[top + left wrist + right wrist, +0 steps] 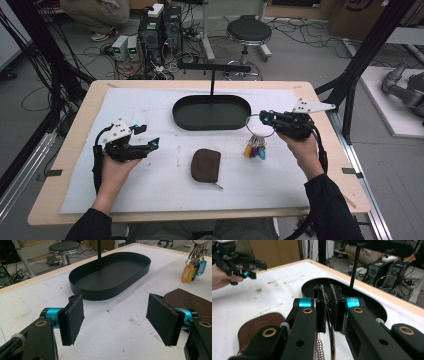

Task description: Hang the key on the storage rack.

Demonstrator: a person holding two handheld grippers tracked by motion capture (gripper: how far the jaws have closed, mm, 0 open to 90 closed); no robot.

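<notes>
My right gripper point(264, 118) hovers above the table's right side, shut on a metal key ring point(256, 127). Keys with orange and blue tags point(255, 150) hang from the ring just over the white mat. In the right gripper view the ring point(332, 340) runs down between the pressed pads point(322, 312). My left gripper point(148, 136) is held at the left, open and empty, its pads point(75, 317) wide apart. A brown leather pouch point(206, 165) lies flat at the middle front. Behind it sits a black oval tray point(200, 112), also ahead of the left gripper point(117, 317).
A thin black post with a crossbar point(212, 67) rises from the tray's far side. The white mat point(150, 105) covers most of the wooden table. Beyond the far edge stand a stool point(248, 32), computer boxes point(160, 30) and tangled cables on the floor.
</notes>
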